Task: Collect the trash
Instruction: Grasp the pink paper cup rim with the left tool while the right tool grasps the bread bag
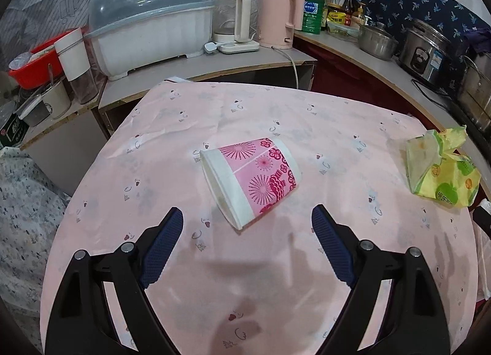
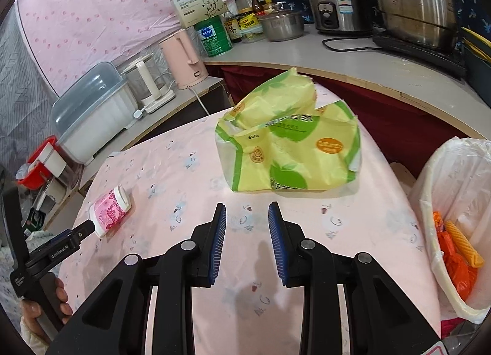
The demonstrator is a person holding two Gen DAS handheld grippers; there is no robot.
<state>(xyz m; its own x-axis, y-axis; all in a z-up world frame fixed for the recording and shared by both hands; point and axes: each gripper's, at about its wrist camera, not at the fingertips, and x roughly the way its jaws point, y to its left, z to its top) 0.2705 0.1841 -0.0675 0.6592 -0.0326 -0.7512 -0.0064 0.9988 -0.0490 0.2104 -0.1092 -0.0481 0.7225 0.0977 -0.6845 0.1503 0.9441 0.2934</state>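
Two bits of trash on the pink bench [image 1: 172, 152], pink paper cup [image 1: 250, 178] on its side just ahead of the left hand-held gripper [image 1: 247, 220], jaws wide apart, yellow-green wrapper [image 2: 288, 140] ahead of the right hand-held gripper [image 2: 247, 217], jaws a little apart, nothing between them, bin [image 2: 429, 201] beside the bench

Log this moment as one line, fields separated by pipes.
left gripper: open, near paper cup lying on its side | right gripper: open, empty, facing yellow bag | bin: holds orange trash
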